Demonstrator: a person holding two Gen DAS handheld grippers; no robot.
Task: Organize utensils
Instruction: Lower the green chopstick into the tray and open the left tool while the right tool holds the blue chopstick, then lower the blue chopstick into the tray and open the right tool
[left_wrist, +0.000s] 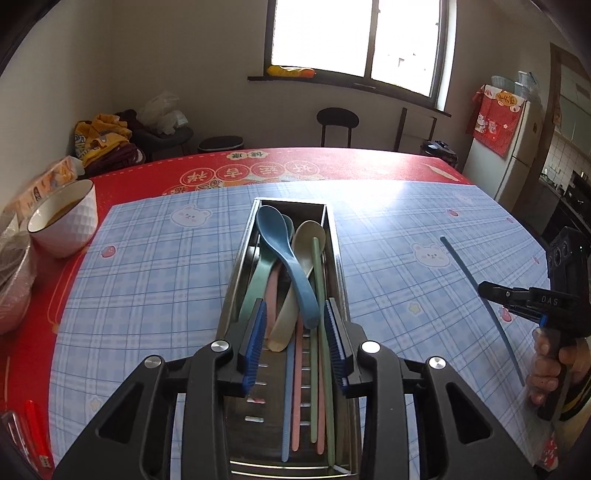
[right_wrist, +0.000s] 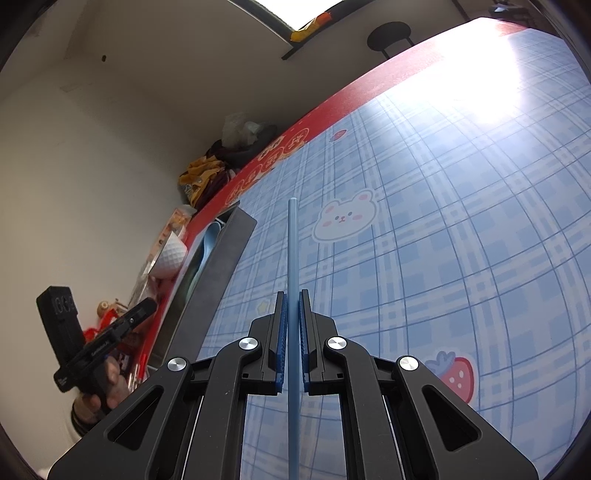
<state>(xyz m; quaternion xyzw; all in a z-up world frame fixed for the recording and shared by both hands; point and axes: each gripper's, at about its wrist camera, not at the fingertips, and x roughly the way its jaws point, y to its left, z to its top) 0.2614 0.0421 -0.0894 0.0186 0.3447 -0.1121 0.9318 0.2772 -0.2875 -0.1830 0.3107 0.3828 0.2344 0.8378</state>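
Steel tray (left_wrist: 338, 243) on plaid-covered table (left_wrist: 155, 280)

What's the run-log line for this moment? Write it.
left gripper: open, above metal tray | right gripper: shut on blue chopstick | blue spoon: in tray

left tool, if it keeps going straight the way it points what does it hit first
Most likely the blue spoon lying on top of the utensils in the metal tray; the open left tool hangs just above its handle end, though depth is unclear.

1. Left wrist: looks down along the left gripper (left_wrist: 295, 325), close above the metal tray (left_wrist: 334, 236), toward the window (left_wrist: 354, 37).
2. Right wrist: rolled, near the blue checked mat (right_wrist: 443, 258).
3. Shared: tray (right_wrist: 221, 266), mat (left_wrist: 147, 277), white bowl (left_wrist: 66, 221).
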